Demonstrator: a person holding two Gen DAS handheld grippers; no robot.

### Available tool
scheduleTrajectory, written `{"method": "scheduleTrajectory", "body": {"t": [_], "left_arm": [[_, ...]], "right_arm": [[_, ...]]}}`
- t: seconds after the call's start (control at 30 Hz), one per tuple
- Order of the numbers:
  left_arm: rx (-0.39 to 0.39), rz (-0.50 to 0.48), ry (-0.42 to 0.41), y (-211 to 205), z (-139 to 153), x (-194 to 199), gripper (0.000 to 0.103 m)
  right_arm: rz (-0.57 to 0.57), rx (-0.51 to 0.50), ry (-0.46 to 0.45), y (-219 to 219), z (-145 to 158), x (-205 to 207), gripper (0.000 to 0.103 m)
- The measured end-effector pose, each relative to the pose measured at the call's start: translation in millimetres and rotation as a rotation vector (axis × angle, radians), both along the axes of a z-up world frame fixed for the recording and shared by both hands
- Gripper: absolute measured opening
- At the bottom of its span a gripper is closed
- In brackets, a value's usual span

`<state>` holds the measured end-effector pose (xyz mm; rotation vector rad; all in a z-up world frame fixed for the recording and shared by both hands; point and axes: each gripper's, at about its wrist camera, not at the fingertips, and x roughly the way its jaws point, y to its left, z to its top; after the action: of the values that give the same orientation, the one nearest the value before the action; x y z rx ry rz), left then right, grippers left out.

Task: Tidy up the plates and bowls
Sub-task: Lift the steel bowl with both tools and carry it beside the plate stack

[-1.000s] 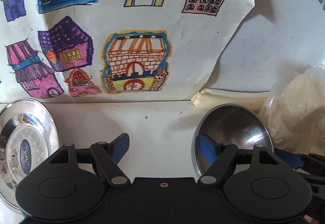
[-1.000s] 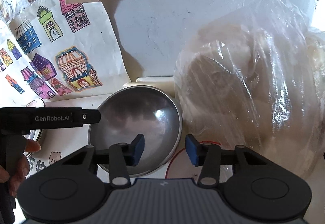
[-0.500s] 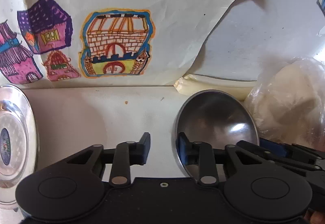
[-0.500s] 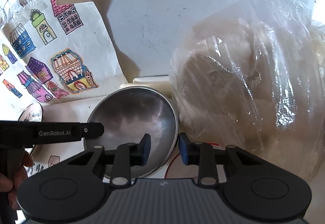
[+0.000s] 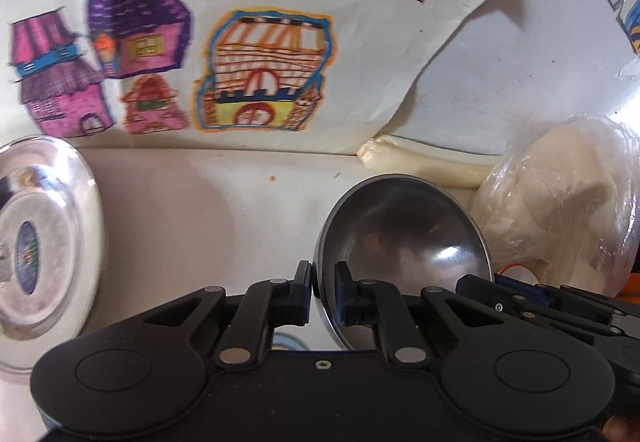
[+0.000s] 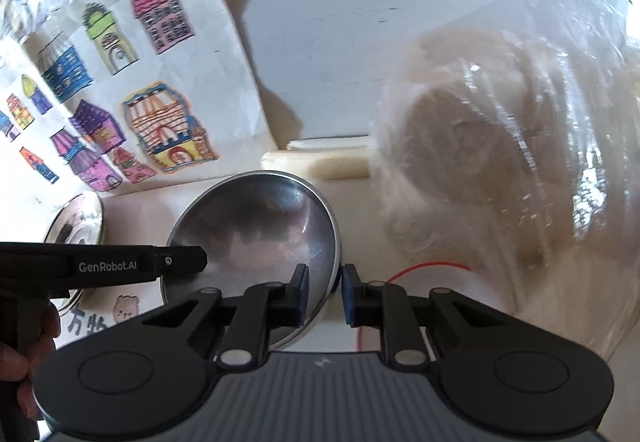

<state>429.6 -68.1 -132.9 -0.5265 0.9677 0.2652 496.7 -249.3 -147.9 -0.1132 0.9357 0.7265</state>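
Note:
A steel bowl sits on the white counter near the wall; it also shows in the right wrist view. My left gripper is shut on the bowl's left rim, one finger inside and one outside. My right gripper is shut on the bowl's right rim in the same way. The bowl looks tilted, its near edge raised. A flat steel plate with a sticker in its middle lies to the left; it also shows in the right wrist view.
A paper with coloured house drawings leans on the wall behind. A clear plastic bag of pale lumps stands right of the bowl, close to it. A cream strip lies along the wall base. A red circle is printed on the counter.
Both grippers have closed from open onto opposite rims of the bowl. The bowl has tilted up slightly. The left gripper shifted right toward the bowl.

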Motion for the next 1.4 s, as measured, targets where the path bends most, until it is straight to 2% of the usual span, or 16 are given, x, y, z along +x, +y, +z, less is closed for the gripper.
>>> {"method": "scheduleTrajectory", "body": {"t": [0.37, 0.73, 1.03, 1.4], "left_arm": [[-0.016, 0.028, 0.008, 21, 18, -61, 0.012], [-0.027, 0.002, 0.043, 33, 26, -121, 0.012], [-0.049, -0.03, 0.085, 43, 13, -159, 0.012], [-0.05, -0.026, 0.138, 58, -3, -191, 0.012]], "right_arm": [[0.018, 0.046, 0.037, 12, 16, -47, 0.02], [0.029, 0.03, 0.099, 15, 14, -116, 0.02], [0.037, 0.014, 0.161, 16, 5, -157, 0.02], [0.092, -0.008, 0.2, 38, -1, -180, 0.02]]}}
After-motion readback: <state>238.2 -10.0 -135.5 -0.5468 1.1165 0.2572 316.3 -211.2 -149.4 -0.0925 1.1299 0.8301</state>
